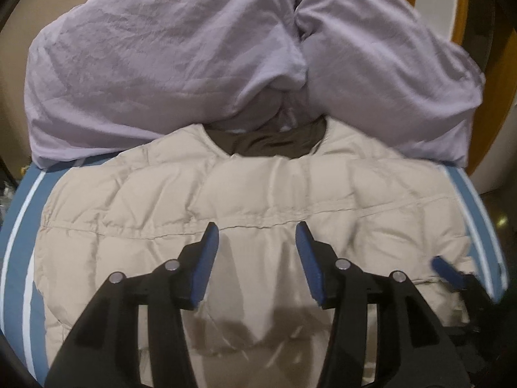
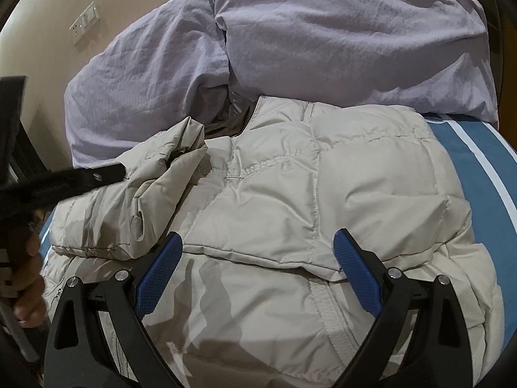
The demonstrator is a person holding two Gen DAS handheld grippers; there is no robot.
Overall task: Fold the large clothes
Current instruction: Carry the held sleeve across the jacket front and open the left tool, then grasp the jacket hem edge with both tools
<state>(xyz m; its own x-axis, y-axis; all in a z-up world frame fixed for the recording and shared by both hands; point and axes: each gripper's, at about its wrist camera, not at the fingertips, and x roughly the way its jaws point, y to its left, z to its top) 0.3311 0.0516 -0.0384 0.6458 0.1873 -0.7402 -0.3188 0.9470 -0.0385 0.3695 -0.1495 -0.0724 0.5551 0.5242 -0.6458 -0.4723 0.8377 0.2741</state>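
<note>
My left gripper (image 1: 257, 242) hangs over the beige puffer jacket (image 1: 226, 200), its 2 blue-padded fingers (image 1: 206, 265) spread wide apart with nothing between them but the quilted cloth below. Whether the pads touch the fabric I cannot tell. The jacket lies spread across a blue sheet (image 1: 14, 232) with white stripes, and its dark brown collar lining (image 1: 274, 142) points away from me toward 2 lilac pillows (image 1: 145, 74) that lie side by side at the far end, pressed against each other. The jacket's collar end reaches right up to them, and a bit of dark cloth shows in the gap between the pillows.

My right gripper (image 2: 258, 258) is likewise open, both of its blue fingers (image 2: 160, 271) set well apart above the jacket (image 2: 323, 194), clamping nothing. From this side a folded-over part of the jacket, a sleeve (image 2: 155, 187) by the look of it, lies bunched on top of the body at the left, and a flat zipper band (image 2: 326, 310) runs toward me below a folded edge. The other gripper's black arm (image 2: 64, 177) reaches in from the left at that bunched sleeve, though its fingertips are hidden there. A wall switch plate (image 2: 84, 22) sits on the cream wall beyond the pillows (image 2: 323, 32).

No container of any kind shows; the jacket rests directly on the sheet (image 2: 478, 161).
</note>
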